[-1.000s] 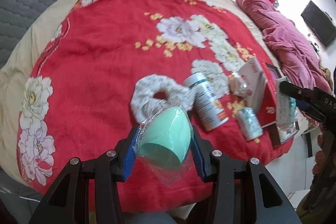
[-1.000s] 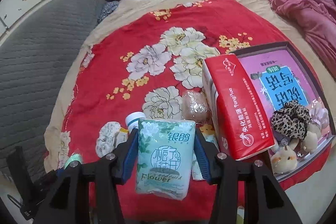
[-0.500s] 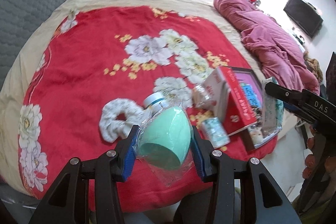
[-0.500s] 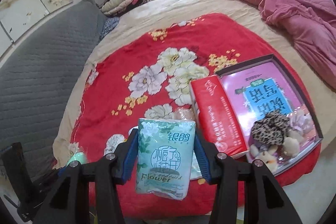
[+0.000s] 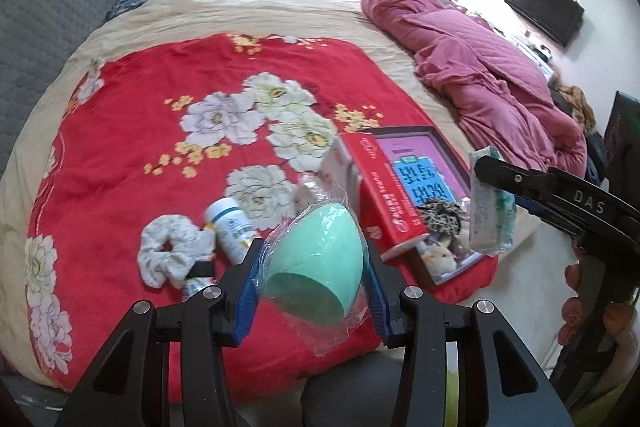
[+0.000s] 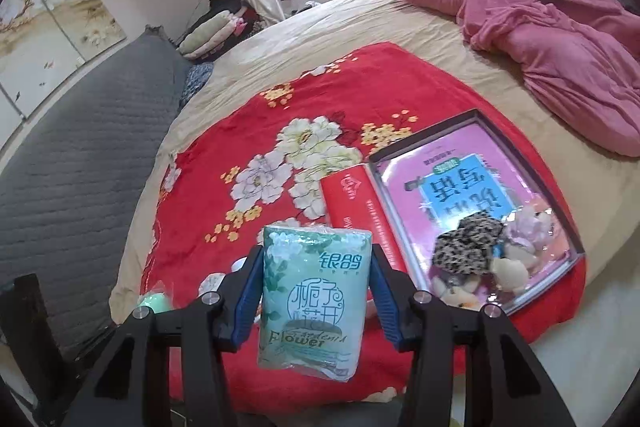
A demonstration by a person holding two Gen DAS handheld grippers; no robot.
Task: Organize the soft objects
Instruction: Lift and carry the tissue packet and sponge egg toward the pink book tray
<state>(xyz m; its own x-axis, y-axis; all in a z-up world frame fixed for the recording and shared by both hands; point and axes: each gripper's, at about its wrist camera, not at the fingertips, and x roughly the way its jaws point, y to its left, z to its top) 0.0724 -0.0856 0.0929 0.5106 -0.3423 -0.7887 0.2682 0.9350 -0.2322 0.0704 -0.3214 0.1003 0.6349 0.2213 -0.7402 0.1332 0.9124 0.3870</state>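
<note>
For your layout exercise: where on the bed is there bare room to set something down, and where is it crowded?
Free: the far red floral blanket beyond the white scrunchie and red box, and the beige sheet up to the pink quilt. Crowded: the near edge around the bottle and tray.

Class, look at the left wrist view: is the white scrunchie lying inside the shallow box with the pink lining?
No, the white scrunchie lies on the red blanket, well left of the shallow box.

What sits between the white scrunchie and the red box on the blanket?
Left wrist view: an upright white bottle beside the white scrunchie, then a small clear-wrapped item against the red box.
</note>
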